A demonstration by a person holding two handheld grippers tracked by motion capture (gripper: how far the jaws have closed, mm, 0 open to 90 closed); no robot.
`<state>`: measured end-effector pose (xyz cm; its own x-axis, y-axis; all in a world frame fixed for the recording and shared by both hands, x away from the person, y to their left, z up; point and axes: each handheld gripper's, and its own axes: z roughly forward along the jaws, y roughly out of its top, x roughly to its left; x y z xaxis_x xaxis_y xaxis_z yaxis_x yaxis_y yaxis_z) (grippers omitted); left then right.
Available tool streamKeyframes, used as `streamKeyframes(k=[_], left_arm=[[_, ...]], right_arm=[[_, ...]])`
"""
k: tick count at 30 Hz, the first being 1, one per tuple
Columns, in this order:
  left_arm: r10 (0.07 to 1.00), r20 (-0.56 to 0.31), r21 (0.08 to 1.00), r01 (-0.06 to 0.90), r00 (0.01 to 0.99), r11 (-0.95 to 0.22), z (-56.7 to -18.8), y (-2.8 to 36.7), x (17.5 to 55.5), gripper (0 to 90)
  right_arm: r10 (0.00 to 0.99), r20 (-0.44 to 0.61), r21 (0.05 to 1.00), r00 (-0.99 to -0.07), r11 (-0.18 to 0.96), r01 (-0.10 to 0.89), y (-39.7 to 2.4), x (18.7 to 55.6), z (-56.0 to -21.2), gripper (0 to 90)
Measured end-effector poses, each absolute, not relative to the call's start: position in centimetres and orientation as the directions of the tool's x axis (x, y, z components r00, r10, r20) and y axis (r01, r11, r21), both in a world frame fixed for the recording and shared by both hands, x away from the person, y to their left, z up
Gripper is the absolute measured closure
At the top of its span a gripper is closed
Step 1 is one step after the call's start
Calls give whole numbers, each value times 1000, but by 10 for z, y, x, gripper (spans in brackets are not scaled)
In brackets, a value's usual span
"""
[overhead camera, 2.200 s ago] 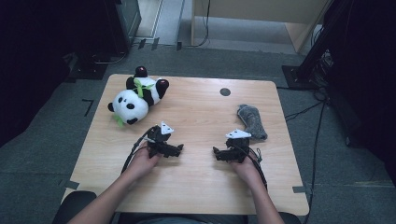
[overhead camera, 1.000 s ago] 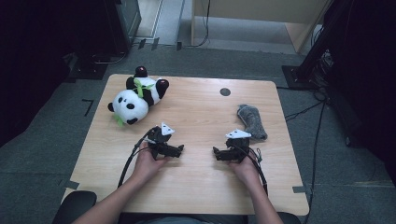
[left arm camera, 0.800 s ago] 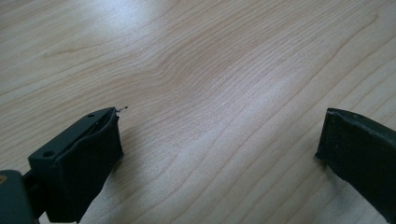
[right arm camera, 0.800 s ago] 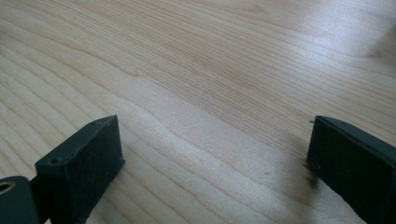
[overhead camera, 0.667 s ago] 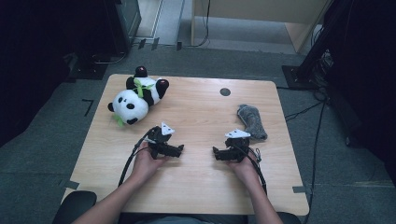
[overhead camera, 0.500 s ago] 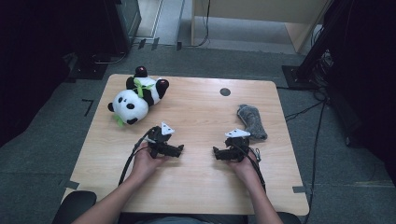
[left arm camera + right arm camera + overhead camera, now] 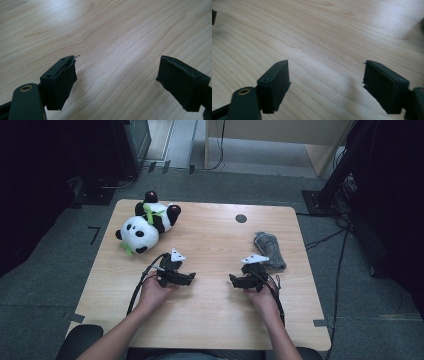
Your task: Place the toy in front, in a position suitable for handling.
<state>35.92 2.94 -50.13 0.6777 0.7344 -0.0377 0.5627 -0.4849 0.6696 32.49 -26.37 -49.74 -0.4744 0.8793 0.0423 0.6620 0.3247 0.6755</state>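
My left gripper point(image 7: 189, 279) rests low over the wooden table point(image 7: 210, 320), left of centre, pointing right. Its jaws stand apart with only bare wood between them point(image 7: 117, 72). My right gripper point(image 7: 233, 280) faces it from the right and points left. It too is open over bare wood point(image 7: 327, 75). Both pairs of jaws have just been closing a little, with nothing between them. A black and white panda plush point(image 7: 145, 226) with a green scarf lies at the table's far left. A grey sock-like cloth point(image 7: 270, 251) lies just beyond the right gripper.
A small dark round spot point(image 7: 241, 218) marks the table near its far edge. Cables trail from both grippers back along the forearms. Dark equipment and cables stand on the floor around the table.
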Motion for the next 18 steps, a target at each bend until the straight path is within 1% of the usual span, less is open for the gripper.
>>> streamKeyframes(k=[2,4,5,6,7,9,10,11,13,16,17,18], left_arm=[[736,-38,673,562,676,-481,-499,31,359,152],[738,-53,676,568,673,-470,-496,33,361,153],[738,-70,676,576,671,-459,-493,35,362,156],[738,-70,676,576,671,-459,-493,35,362,156],[739,-83,674,584,669,-452,-490,37,363,157],[737,-88,673,585,670,-452,-489,38,364,158],[738,-88,672,586,670,-452,-488,39,364,158],[736,-84,670,585,671,-456,-487,40,364,158],[735,-73,668,580,674,-466,-483,41,365,159],[736,-76,676,577,673,-458,-479,46,367,166],[727,-88,679,575,681,-457,-477,49,368,188],[719,-116,686,579,685,-441,-473,52,369,206]], right_arm=[[878,40,672,-477,329,663,-263,325,-497,234],[870,29,674,-493,347,652,-263,324,-494,256],[863,-6,685,-504,371,627,-262,321,-491,332],[863,-6,685,-504,371,627,-262,321,-491,332],[858,-27,701,-512,382,603,-261,319,-489,362],[855,-25,707,-519,382,596,-261,318,-488,375],[848,-4,704,-530,379,600,-261,317,-488,412],[848,-4,704,-530,379,600,-261,317,-488,412],[838,20,688,-546,384,616,-260,317,-489,445],[836,39,682,-547,378,626,-261,317,-488,455],[834,55,683,-550,370,630,-262,317,-488,455],[835,50,687,-547,369,626,-262,317,-487,412]])
